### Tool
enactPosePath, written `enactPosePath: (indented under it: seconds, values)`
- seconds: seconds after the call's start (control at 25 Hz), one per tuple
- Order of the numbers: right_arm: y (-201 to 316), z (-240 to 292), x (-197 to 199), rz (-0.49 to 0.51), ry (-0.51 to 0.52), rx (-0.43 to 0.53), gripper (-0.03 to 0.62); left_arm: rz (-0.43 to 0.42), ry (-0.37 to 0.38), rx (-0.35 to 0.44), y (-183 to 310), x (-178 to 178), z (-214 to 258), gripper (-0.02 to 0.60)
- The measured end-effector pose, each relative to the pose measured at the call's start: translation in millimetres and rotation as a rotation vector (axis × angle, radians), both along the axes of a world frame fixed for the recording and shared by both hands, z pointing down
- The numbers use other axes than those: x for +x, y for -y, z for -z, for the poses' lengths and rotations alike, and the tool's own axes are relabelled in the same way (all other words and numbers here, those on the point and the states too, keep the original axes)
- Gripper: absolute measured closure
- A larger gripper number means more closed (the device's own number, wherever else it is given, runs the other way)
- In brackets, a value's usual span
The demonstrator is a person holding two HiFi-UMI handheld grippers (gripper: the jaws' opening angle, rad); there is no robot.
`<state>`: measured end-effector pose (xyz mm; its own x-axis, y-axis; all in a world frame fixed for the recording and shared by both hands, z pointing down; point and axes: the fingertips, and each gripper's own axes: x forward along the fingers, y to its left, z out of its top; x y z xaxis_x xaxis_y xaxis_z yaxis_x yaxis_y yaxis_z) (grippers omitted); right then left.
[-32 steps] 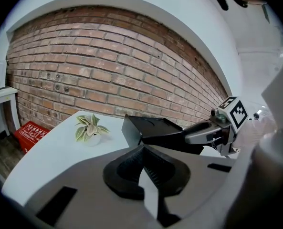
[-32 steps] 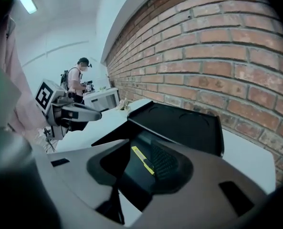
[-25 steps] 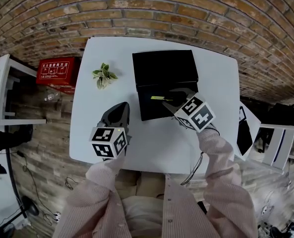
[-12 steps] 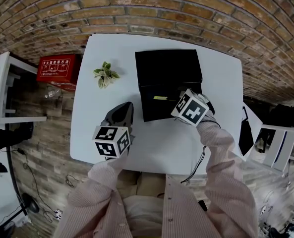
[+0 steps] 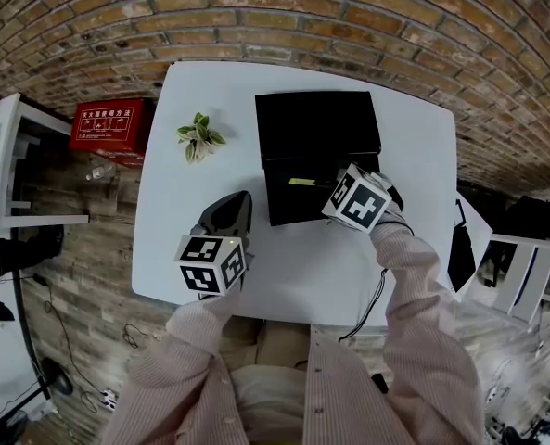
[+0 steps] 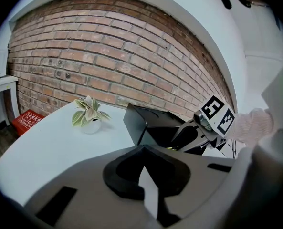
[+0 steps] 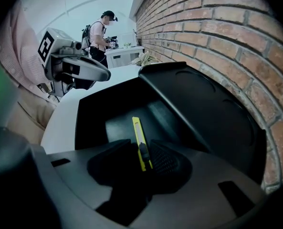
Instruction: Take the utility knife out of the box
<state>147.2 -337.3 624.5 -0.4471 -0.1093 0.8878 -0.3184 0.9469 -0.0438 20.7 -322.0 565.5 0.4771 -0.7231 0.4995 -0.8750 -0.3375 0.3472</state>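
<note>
A black box (image 5: 298,202) stands open on the white table (image 5: 210,91), its lid (image 5: 316,123) folded back toward the brick wall. Inside lies a yellow utility knife (image 5: 302,182). My right gripper (image 5: 328,186) reaches into the box from the right. In the right gripper view its jaws (image 7: 142,152) are closed on the near end of the knife (image 7: 138,130), which still rests on the box floor. My left gripper (image 5: 239,200) hovers over the table to the left of the box, shut and empty; the box (image 6: 148,128) shows ahead of it in the left gripper view.
A small potted plant (image 5: 198,137) sits on the table left of the box. A red case (image 5: 108,128) lies on the floor beyond the table's left edge. A brick wall runs behind the table. A person (image 7: 100,32) stands at a far counter.
My right gripper has moved further over the box onto the knife's end and its jaws have narrowed around it. The left gripper has hardly moved.
</note>
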Motion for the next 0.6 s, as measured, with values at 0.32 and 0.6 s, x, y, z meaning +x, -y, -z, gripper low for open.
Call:
enactPosePath:
  seconds: [0.32,0.6]
  values:
    - [-7.3,-1.5,-3.8,0.053,0.000,0.007,0.526,0.010,0.000,0.004,-6.2,-2.2,2.0,0.589]
    - [-2.2,9.3,-5.1,0.042,0.020,0.064,0.528,0.003,-0.005,0.027,-10.2,-3.3,11.3,0.589]
